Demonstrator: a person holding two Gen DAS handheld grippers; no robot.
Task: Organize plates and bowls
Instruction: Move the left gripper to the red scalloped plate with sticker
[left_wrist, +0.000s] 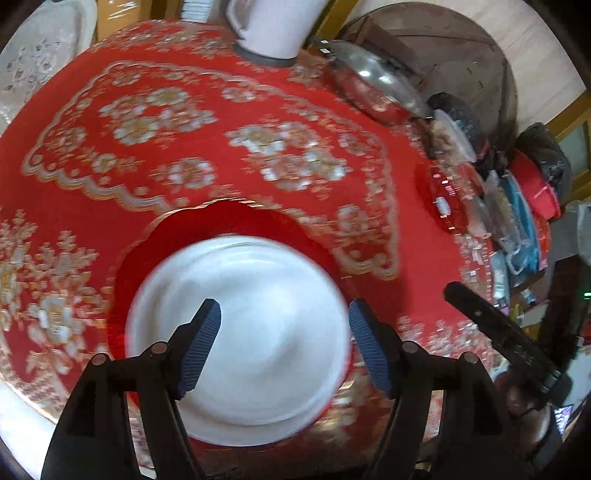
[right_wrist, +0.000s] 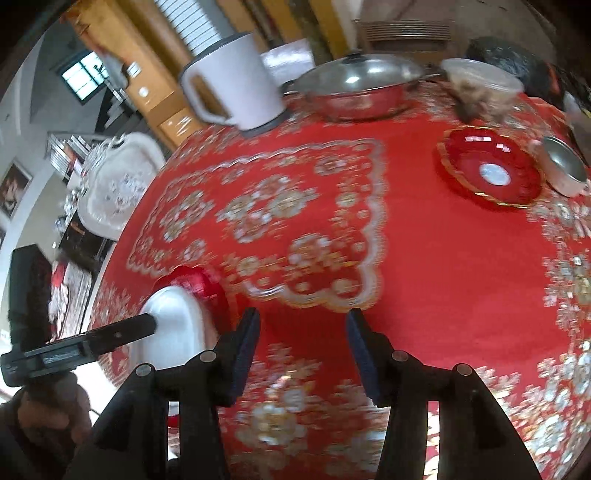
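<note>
The white plate (left_wrist: 240, 339) is lying flat on top of a larger red plate (left_wrist: 236, 221) with a scalloped gilt rim, near the front-left edge of the table. The red rim is showing around the white plate's far side. A second red plate (right_wrist: 491, 166), also gilt-edged, is sitting well apart on the far right of the table, just beside a small metal cup (right_wrist: 567, 170).

The left gripper (left_wrist: 284, 347) is hovering over the white plate with its jaws spread wide; the blue ribbed pads (left_wrist: 201, 347) are standing apart with nothing between them. Whether they are touching the plate cannot be told. The right gripper (right_wrist: 303, 354) is also standing wide and empty, over bare cloth to the right of the stacked plates.

Everything is resting on a red tablecloth (right_wrist: 443, 266) patterned in gold and silver flowers. Along the far edge, a white kettle (right_wrist: 232, 81) is standing upright, a lidded steel pan (right_wrist: 358, 85) is sitting to its right, and a clear lidded container (right_wrist: 480, 77) is lying beyond that. Both views are motion-blurred.
</note>
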